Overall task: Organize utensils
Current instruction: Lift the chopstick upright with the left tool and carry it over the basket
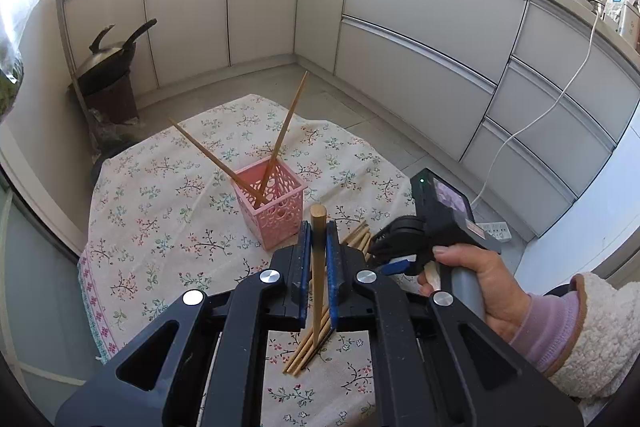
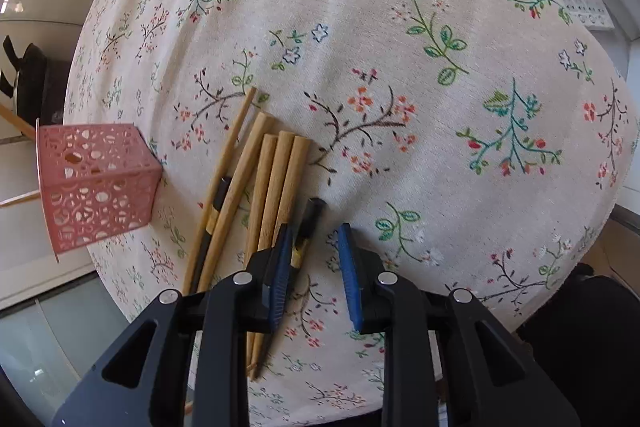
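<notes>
A wok is sitting on a stand at the far left, against white cabinets, well apart from the work. A round table is wearing a floral cloth.

Moving right, a pink basket is standing upright on the cloth. Two chopsticks are already leaning out of it, crossed in a V, so sorting is likely under way.

Next, in the middle foreground, the left gripper is clenching one chopstick. The stick is standing nearly upright between the blue pads, its blunt end poking above them. It seems to be held this way so it can drop end-first into the basket, which is just beyond and to the left.

Below and beside it, the pile of loose chopsticks is lying flat on the cloth, side by side, blunt ends pointing away. The right wrist view is showing the basket near the pile's left.

Further right, a hand in a fleecy sleeve is holding the right gripper, which is pointing steeply down at the pile. Its jaws are standing apart, not yet pressing anything. A dark-tipped chopstick is lying between them, close to the left pad. This is probably the next pick.

At the far right, a white cable is trailing down to a power strip on the floor.
</notes>
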Tool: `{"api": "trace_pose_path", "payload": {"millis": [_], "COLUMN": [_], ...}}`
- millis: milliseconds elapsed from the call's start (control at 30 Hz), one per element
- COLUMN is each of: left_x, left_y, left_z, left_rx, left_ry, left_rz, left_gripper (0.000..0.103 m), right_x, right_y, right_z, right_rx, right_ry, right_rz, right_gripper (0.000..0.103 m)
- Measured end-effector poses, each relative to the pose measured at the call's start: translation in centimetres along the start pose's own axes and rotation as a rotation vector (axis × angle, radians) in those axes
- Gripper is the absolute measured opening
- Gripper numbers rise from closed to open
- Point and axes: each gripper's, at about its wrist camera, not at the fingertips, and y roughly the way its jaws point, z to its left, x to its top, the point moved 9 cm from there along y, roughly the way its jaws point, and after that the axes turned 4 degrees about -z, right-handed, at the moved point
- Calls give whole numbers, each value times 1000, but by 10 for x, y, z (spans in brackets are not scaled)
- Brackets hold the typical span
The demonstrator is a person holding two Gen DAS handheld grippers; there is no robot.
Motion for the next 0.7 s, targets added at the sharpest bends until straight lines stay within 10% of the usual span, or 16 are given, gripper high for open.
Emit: {"api": "trace_pose_path", "payload": {"millis": [400,700], "left_x": [19,24], "left_y": [-43,-50], "left_z": [10,30], "left_rx": [33,57], "left_ry": [-59,-213], "left_rz": [-112,-143], "left_gripper": [7,7], "right_x": [10,-5], "right_y": [-19,-132], "right_z": [-14,-9], "right_rx": [45,207], "right_ry": [-90,-300], "right_rz": [-111,-285], "right_gripper": [8,8]}}
